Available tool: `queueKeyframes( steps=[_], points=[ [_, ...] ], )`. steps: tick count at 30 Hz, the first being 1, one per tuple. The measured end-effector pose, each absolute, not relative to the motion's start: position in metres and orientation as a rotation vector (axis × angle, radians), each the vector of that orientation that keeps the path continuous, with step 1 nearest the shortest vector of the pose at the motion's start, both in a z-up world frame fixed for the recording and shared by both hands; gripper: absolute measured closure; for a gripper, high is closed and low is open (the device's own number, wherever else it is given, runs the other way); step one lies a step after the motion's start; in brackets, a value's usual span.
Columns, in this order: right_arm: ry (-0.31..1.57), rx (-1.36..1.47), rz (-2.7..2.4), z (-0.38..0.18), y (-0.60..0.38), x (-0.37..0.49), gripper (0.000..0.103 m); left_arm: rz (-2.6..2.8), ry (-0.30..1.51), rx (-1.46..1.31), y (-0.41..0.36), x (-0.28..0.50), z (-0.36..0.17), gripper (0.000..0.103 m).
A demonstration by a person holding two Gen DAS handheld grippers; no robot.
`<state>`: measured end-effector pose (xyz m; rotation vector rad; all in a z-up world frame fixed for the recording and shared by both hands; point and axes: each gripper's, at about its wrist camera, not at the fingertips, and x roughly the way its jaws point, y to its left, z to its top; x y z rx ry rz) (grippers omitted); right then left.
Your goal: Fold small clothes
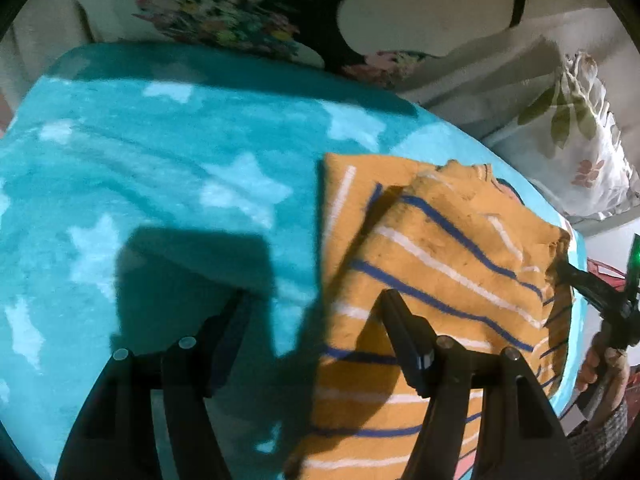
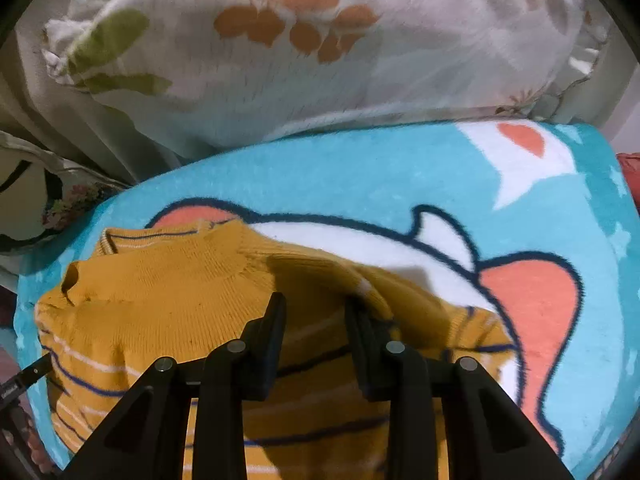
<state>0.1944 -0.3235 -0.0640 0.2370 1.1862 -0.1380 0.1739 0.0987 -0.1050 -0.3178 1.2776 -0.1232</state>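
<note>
A small mustard-yellow knitted sweater [image 1: 432, 264] with blue and white stripes lies partly folded on a turquoise blanket [image 1: 160, 184]. My left gripper [image 1: 316, 300] is open and empty, its right finger over the sweater's left part, its left finger over the blanket. In the left wrist view my right gripper [image 1: 560, 266] reaches in from the right and touches the sweater's raised right edge. In the right wrist view my right gripper [image 2: 314, 300] stands with its jaws apart over the sweater [image 2: 168, 300]; a fold of knit lies against the right finger [image 2: 360, 320].
The blanket [image 2: 360, 176] carries white stars and a whale print. A floral pillow [image 2: 280, 40] lies right behind it, also seen at the right in the left wrist view [image 1: 580, 132]. A dark floral cloth [image 1: 224, 4] lies beyond the blanket's far edge.
</note>
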Motion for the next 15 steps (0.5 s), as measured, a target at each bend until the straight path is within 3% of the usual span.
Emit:
queueKeyframes(
  steps=[2, 5, 15],
  points=[
    [1.162, 0.233, -0.142, -0.053, -0.329, 0.183, 0.07, -0.113, 1.28, -0.334, 0.109, 0.169, -0.102, 0.037],
    [1.143, 0.25, -0.175, -0.039, -0.345, 0.165, 0.06, -0.106, 1.276, -0.356, 0.123, 0.159, -0.096, 0.036],
    [1.123, 0.626, -0.071, -0.033, -0.396, 0.038, 0.05, -0.167, 1.296, -0.417, 0.128, 0.111, -0.1, 0.032]
  ],
)
